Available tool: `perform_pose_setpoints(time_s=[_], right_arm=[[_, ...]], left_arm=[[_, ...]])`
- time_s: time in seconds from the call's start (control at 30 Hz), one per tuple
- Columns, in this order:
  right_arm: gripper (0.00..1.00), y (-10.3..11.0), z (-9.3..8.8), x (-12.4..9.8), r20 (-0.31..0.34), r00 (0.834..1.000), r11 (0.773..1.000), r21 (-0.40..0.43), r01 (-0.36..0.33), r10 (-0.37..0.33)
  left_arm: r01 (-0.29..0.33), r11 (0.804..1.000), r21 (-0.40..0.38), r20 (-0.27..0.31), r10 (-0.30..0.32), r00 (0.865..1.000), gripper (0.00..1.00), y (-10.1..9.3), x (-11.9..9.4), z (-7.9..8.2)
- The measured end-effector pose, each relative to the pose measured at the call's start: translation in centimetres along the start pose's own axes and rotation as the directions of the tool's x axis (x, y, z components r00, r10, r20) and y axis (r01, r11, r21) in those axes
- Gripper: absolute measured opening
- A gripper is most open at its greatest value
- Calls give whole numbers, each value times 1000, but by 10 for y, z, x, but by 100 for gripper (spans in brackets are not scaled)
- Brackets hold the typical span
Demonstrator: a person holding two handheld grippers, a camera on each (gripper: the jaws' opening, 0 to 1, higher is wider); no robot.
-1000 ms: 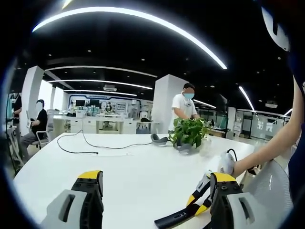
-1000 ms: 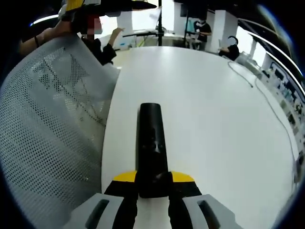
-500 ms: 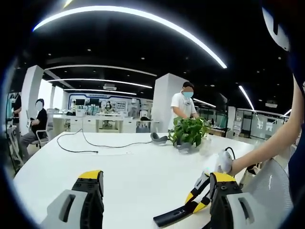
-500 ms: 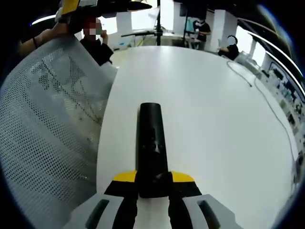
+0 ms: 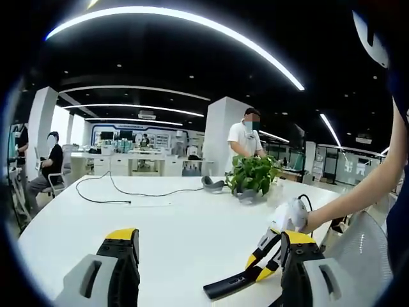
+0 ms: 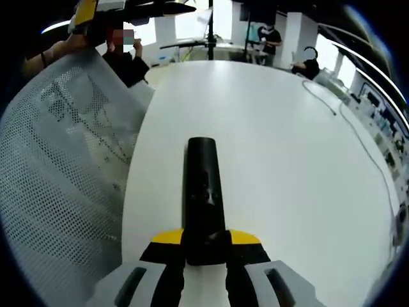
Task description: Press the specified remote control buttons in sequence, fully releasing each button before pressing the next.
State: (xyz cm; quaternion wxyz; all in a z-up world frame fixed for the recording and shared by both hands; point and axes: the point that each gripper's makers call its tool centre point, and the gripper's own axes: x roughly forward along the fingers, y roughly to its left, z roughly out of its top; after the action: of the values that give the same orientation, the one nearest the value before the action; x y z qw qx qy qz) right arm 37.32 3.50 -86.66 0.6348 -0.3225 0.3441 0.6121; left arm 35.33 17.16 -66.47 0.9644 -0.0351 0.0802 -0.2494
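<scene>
White table (image 6: 287,160), right tool (image 6: 204,246) level, clamping remote (image 6: 203,192), left tool (image 5: 208,256) spread

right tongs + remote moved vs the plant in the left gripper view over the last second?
Yes. In the left gripper view the right tongs and the remote have slid slightly left, away from the chair back, measured against the potted plant.

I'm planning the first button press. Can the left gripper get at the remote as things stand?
Probably yes. The remote is clamped in the right gripper above the white table. In the left gripper view it sits just right of the open left gripper, nothing between them.
</scene>
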Motion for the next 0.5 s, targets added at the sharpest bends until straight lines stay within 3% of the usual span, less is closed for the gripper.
perform_pose_setpoints(time_s=[0.5], right_arm=[[21, -10, -1, 0, -4, 1000, 1000, -2, 5, -5]], left_arm=[[12, 1000, -1, -5, -12, 1000, 96, -3, 1, -1]])
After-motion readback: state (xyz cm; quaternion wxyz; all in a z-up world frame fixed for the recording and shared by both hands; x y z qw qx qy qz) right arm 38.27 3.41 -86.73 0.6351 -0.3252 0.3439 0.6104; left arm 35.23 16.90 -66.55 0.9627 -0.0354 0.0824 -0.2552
